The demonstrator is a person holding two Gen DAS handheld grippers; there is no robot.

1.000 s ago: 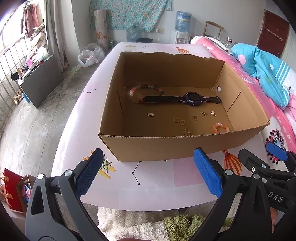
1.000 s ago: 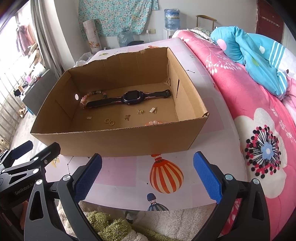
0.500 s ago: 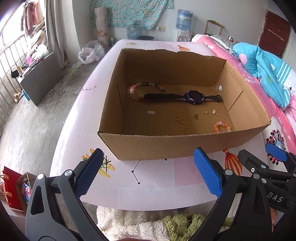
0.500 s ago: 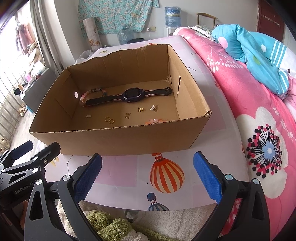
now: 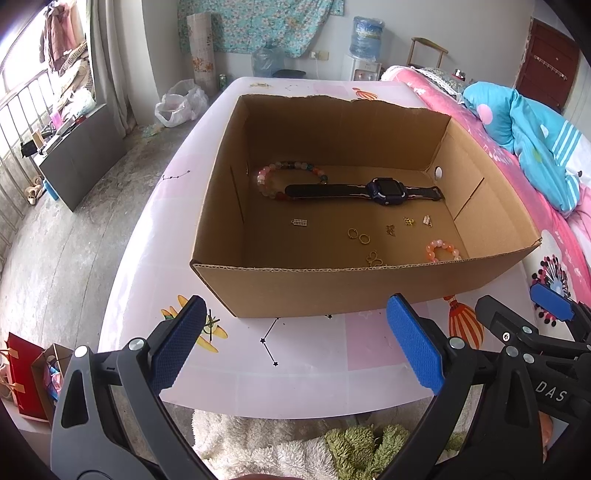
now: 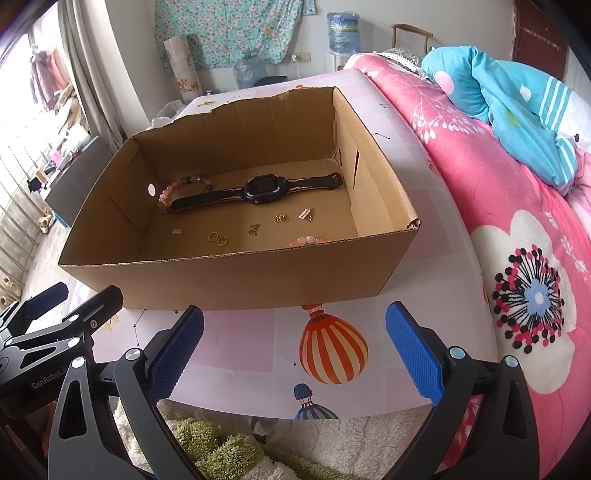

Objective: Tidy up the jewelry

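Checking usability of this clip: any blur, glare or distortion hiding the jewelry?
Left wrist view: sharp, soft daylight, fisheye bends the cardboard box edges; watch clear. Right wrist view: equally sharp, window blown out; the box's near wall partly hides the small pink bracelet.

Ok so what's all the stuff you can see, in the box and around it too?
cardboard box: 1, brown, open top, on the table
table: 1, pink with balloon and star prints, under the box
watch: 1, dark blue with black strap, flat near the box's back wall
big bead bracelet: 1, pink and mixed colours, back left, strap end lies over it
small bead bracelet: 1, orange-pink, front right of the box
gold rings: 2, side by side, mid floor
small gold charms: several, scattered; too tiny to count surely
water jug: 1, blue, by the far wall
bed cover: pink floral, right of the table
left gripper: blue pads, open, empty
right gripper: blue pads, open, empty
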